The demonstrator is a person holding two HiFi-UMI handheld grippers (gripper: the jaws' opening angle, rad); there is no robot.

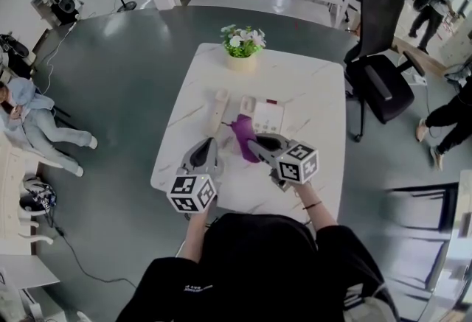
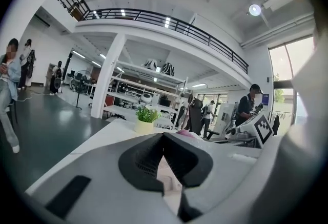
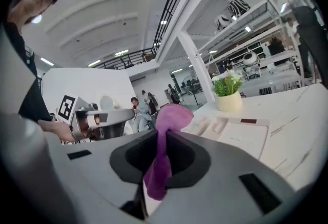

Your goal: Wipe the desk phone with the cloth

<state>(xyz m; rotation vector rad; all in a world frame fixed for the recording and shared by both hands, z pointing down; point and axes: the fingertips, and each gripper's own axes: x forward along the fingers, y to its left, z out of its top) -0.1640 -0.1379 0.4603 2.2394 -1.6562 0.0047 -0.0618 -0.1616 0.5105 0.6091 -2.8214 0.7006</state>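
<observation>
Site: white marble-patterned table with a small potted plant with white flowers at its far edge.

Task's thing: the cream plastic desk phone sits mid-table. Its base is flat and pale, with a small dark red mark near the top. The cream handset is off the cradle and lies on the table just left of the base, running lengthwise away from the person. No dirt or streaks can be made out at this size.

Right gripper: jaws clamped on a purple soft cloth. One fold bunches beyond the tips and a tail hangs back through the gap. From the head view the cloth hangs at the near-left corner of the base, between base and handset. Whether it touches the phone cannot be told.

Left gripper: tips brought together, with nothing seen past them. It sits just at the near end of the handset. A pale piece shows in the gap behind the tips; what it is cannot be told.

Progress, as a judgement: the cloth is in hand and at the phone, so wiping looks early or just under way. The base top, keypad side and handset likely remain to be done.
</observation>
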